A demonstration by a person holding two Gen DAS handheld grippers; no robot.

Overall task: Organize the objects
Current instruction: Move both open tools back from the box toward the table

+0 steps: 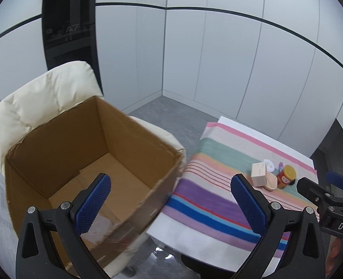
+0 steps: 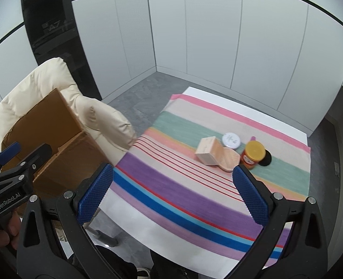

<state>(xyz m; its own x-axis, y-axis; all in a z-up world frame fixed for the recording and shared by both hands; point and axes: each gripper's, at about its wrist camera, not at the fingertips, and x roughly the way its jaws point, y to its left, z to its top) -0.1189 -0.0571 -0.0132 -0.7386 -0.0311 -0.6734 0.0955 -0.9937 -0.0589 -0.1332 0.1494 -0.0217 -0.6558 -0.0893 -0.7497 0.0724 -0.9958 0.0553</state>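
Cardboard box [image 1: 87, 162] open-topped on cream chair [image 1: 43, 97] off worktop's left edge; pale item on its floor, partly hidden, unidentifiable. Clustered near far right corner of striped cloth [image 2: 194, 186]: wooden block [image 2: 206, 151], wooden oval piece [image 2: 228, 159], white round tin [image 2: 231, 140], upright yellow-lidded jar [image 2: 252, 154], black disc [image 2: 265, 158]. Left gripper [image 1: 169, 205] jaws wide apart, holding nothing, above box's near right corner. Right gripper [image 2: 171, 193] jaws likewise spread, unloaded, above cloth.

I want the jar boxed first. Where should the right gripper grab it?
Take the orange jar by its round body just under the yellow lid, coming from above with the right gripper. It stands upright; the wooden piece crowds its left side.
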